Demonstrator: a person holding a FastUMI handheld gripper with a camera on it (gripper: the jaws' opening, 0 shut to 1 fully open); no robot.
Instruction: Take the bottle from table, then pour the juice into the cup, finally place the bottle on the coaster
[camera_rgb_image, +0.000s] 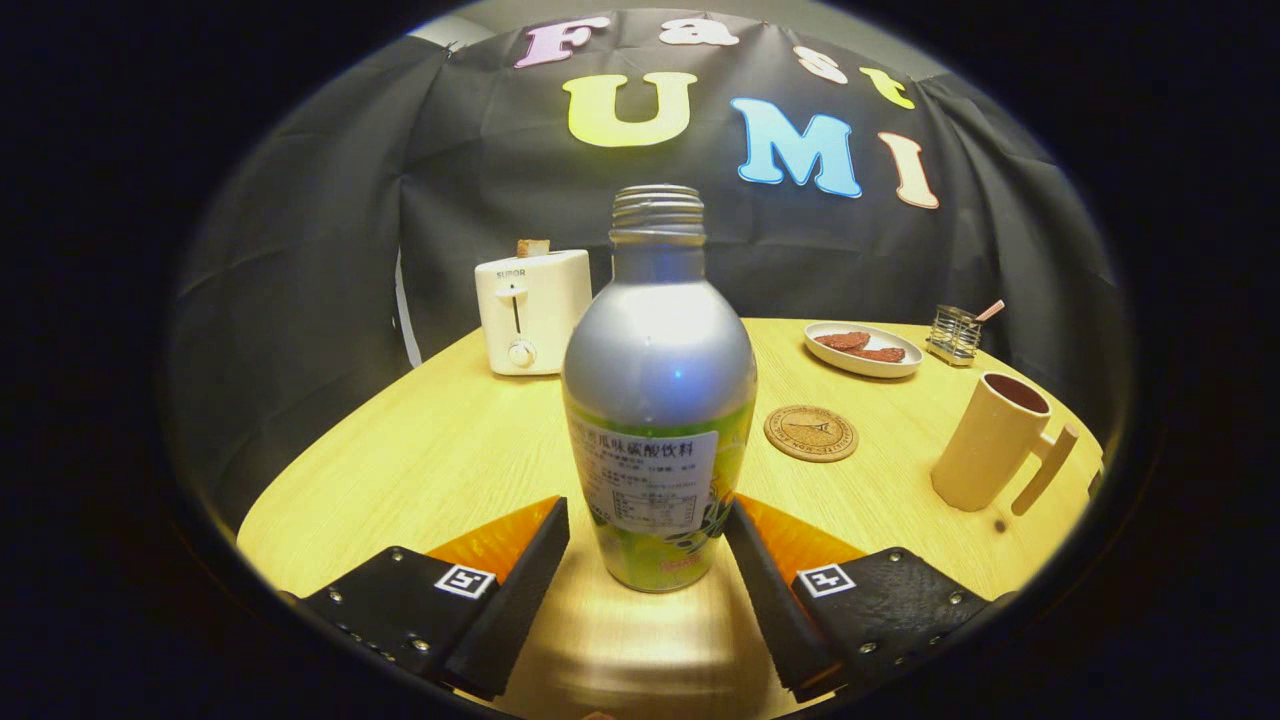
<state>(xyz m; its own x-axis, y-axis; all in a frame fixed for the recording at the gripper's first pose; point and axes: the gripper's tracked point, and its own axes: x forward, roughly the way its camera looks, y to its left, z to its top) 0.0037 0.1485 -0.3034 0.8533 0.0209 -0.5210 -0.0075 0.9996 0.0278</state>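
toaster (531, 310) marked SUPOR | bottle (657, 400) upright on table (440, 450), uncapped, printed label facing fingers | gripper (648, 545) jaws spread, bottle base between them, small gaps either side | coaster (811, 432), cup (995, 440) beyond to the right

The tongs (648, 560) are held level and low, pointing straight ahead, with both fingers spread wide apart in a V that narrows toward the tips. The left finger (520, 590) and the right finger (770, 590) slant inward, their flat inner pads facing each other. Neither pad presses on anything; a clear gap shows on each side. Each finger's body carries a small square marker on top.
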